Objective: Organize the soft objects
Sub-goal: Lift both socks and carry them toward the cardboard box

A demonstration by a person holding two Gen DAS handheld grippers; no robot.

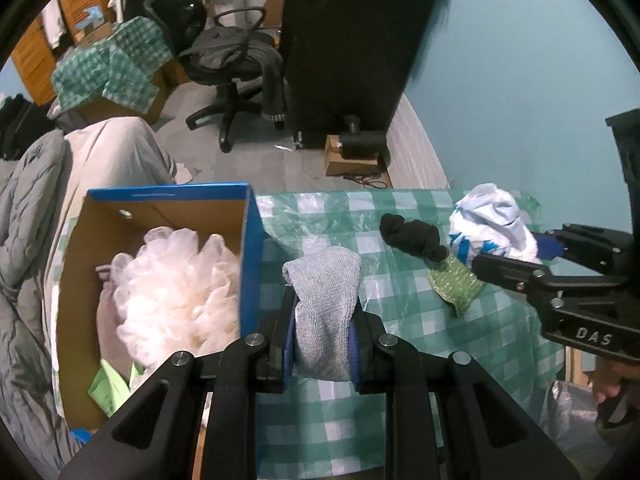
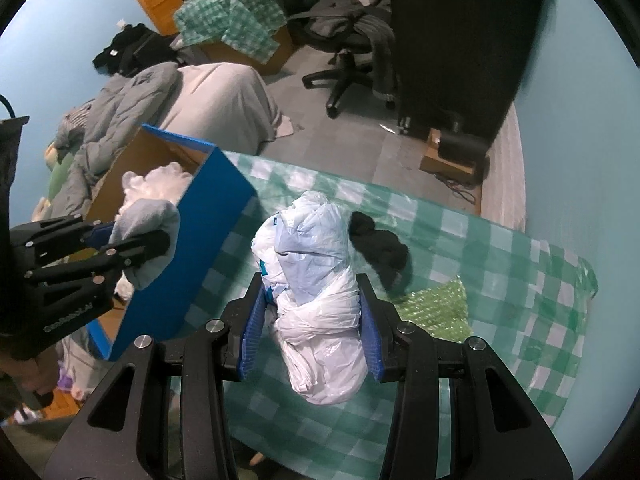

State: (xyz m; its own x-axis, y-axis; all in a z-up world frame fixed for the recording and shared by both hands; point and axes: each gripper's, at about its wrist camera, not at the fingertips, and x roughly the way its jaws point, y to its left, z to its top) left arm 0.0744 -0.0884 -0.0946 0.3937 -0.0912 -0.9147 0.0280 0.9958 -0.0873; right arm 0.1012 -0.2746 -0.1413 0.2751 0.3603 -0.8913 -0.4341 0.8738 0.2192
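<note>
Both grippers clamp soft items: left gripper [image 1: 323, 322] a grey cloth [image 1: 324, 312], right gripper [image 2: 312, 320] a bunched plastic bag [image 2: 316, 300], its underside hidden.

light: dim, cool indoor | shadows: soft | edges: heavy fisheye warp, dark vignette | focus: ok

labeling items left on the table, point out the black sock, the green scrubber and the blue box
black sock [image 1: 414, 238], left wrist view, middle of the bundle
green scrubber [image 1: 456, 286], left wrist view, centre of the pad
blue box [image 2: 192, 248], right wrist view, outer side wall
</note>
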